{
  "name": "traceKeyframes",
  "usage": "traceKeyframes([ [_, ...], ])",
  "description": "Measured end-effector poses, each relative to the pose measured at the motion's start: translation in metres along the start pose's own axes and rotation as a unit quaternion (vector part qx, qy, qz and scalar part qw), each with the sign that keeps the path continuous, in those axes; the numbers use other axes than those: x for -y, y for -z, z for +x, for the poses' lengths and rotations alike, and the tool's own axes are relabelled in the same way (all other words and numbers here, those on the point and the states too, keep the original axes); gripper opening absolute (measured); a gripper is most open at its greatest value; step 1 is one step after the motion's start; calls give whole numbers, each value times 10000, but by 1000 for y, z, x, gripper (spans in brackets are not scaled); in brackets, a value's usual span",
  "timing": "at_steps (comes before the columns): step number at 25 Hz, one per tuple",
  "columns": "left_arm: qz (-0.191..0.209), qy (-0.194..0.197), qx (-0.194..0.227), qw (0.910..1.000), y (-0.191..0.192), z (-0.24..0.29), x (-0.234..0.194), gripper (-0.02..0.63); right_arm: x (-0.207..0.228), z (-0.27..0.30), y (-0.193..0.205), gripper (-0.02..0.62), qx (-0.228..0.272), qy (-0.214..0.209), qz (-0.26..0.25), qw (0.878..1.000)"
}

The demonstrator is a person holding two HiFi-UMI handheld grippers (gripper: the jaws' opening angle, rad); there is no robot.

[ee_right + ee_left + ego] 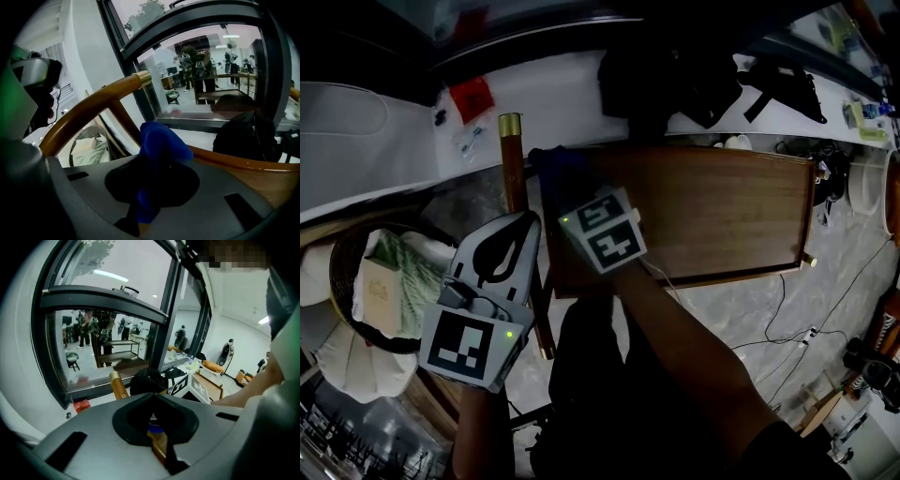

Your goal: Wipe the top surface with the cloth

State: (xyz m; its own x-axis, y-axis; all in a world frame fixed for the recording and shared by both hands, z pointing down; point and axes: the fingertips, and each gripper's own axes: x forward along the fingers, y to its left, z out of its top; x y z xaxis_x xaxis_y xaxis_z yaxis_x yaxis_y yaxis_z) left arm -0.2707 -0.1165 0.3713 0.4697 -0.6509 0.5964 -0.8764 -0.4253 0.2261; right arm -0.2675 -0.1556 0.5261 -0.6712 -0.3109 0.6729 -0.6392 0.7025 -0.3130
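Right gripper (154, 161) pinches the blue cloth (161, 140) at the wooden tabletop's (712, 211) far-left corner; left gripper (152, 398) jaws meet, empty.

The wooden tabletop (722, 216) was rectangular and dark brown, with a raised rim along its edges. A blue cloth (555, 167) lay bunched on it at the far left corner. Behind the tabletop ran a white ledge (562, 98), which carried a black bag (670, 80) and a red packet (472, 97). Below, the mottled grey floor (741, 314) bore thin trailing cables (783, 300). A dark round basket (336, 281) stood to the left.
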Motion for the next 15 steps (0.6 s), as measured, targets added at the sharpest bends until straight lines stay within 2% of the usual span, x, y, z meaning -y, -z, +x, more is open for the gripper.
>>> traceKeyframes([
  [8,88,-262,-175,9995,-5,28,17,11,34,-26,11,58,25,172,-145,9997],
  [15,142,-195,-539,9983,-15,72,71,11,94,-74,35,58,32,366,-47,9993],
])
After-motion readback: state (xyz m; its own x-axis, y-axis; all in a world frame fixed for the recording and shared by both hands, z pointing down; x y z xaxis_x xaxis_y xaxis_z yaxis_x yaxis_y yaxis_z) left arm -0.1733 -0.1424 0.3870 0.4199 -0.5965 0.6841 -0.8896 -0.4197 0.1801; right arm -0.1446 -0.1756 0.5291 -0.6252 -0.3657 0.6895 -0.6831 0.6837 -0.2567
